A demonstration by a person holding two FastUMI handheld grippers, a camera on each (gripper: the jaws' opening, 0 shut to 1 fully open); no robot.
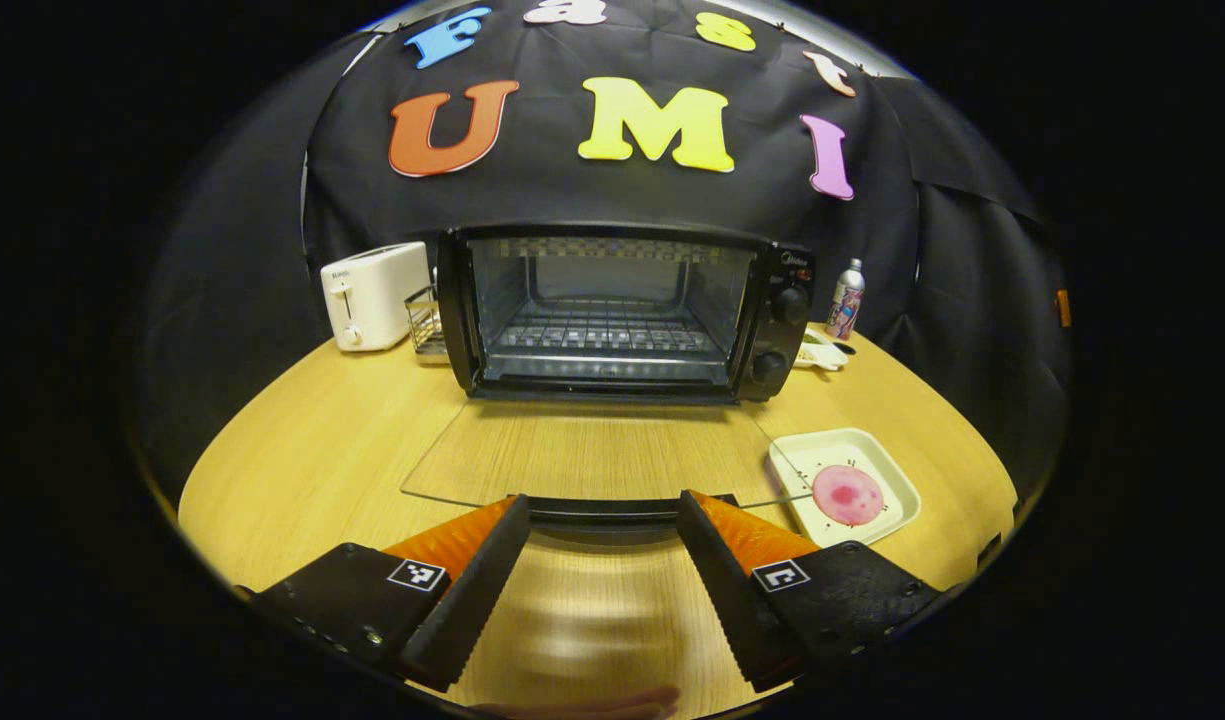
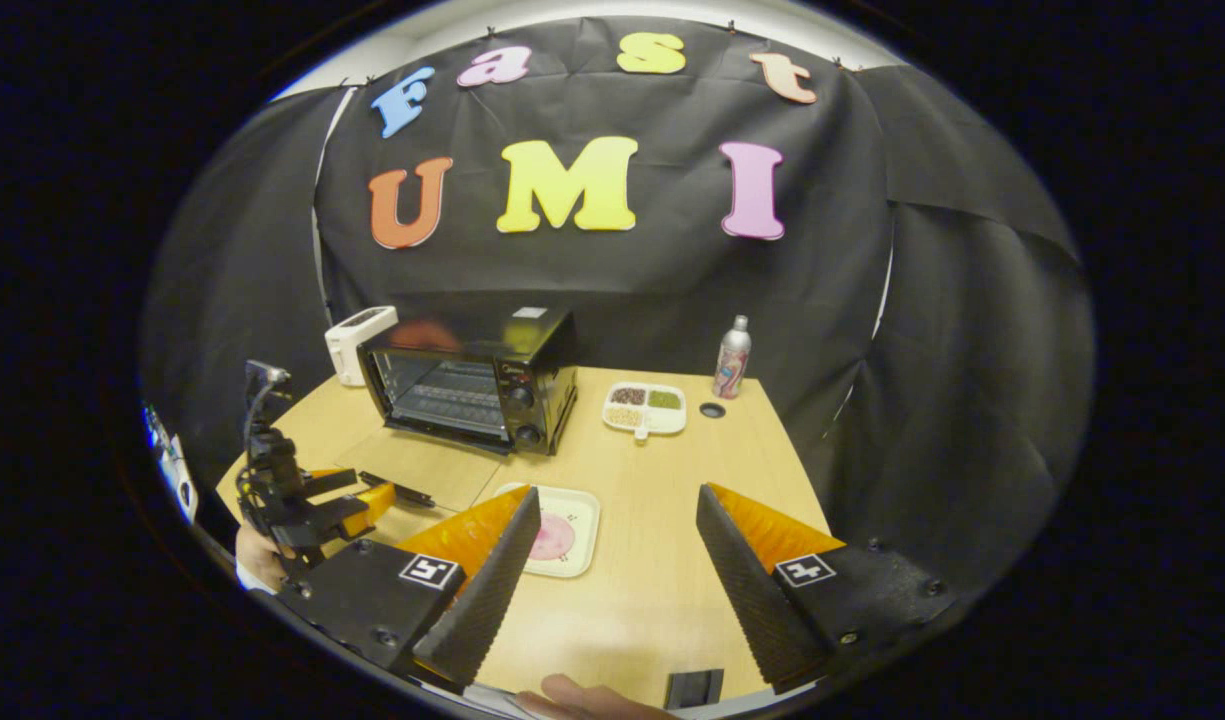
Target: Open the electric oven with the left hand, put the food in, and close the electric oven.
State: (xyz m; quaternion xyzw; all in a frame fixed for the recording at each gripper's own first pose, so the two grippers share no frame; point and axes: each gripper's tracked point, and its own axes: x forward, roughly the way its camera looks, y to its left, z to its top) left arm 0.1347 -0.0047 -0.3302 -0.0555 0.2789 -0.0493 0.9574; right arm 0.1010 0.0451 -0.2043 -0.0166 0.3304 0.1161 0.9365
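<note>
Food (image 2: 552,538), a pink round on a white tray (image 2: 584,505), lies on the table just ahead-left of the right gripper (image 2: 617,570), whose jaws are spread and empty. Oven (image 1: 612,310) stands farther off, door (image 1: 592,455) down. Left gripper (image 1: 602,570), also spread, hovers at the door handle.

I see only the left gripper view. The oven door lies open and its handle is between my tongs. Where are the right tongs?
Observer: The right tongs are open and hover above the wooden table. The white square plate with the round pink food is beside their left finger.
Operator: What stands behind the black electric oven, on its knob side?
Observer: A white divided dish with grains in separate compartments.
Operator: Is anything on the oven's top?
Observer: A small white sticker.
</note>
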